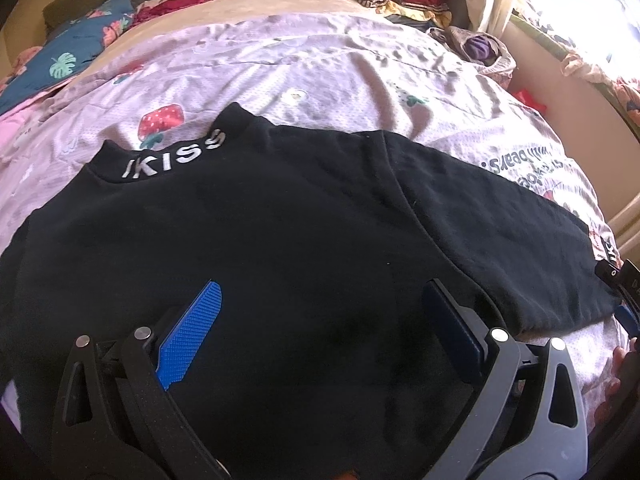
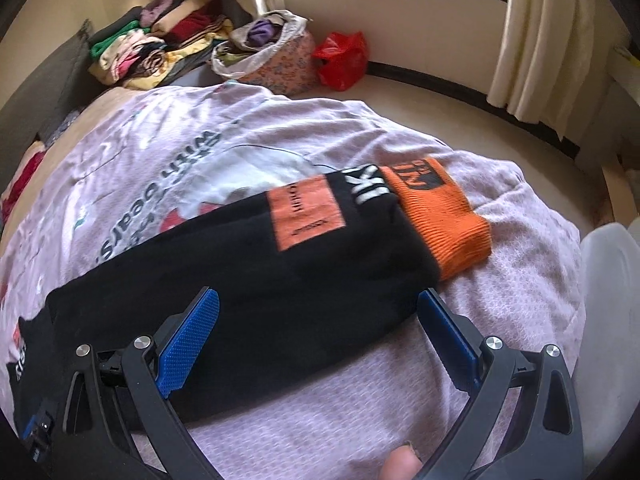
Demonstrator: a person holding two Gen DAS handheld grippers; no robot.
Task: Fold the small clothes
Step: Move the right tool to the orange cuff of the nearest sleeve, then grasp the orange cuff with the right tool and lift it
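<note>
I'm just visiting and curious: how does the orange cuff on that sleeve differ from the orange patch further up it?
The cuff is ribbed knit, while the patch looks flat and smooth. The cuff forms the end of the black sleeve; the patch sits partway along it, on the black cloth. The cuff's print is bold and dark; the patch's is small and faint. Both are orange with dark print.

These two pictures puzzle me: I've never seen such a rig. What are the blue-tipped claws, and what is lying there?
Each picture comes from a camera on a hand-held gripper, looking along its two blue-padded fingers. The left gripper hangs open over a black sweater spread flat on a pink strawberry-print bedsheet. The right gripper hangs open over that sweater's sleeve, which ends in an orange cuff. Neither holds anything. Folded clothes are piled behind.
</note>
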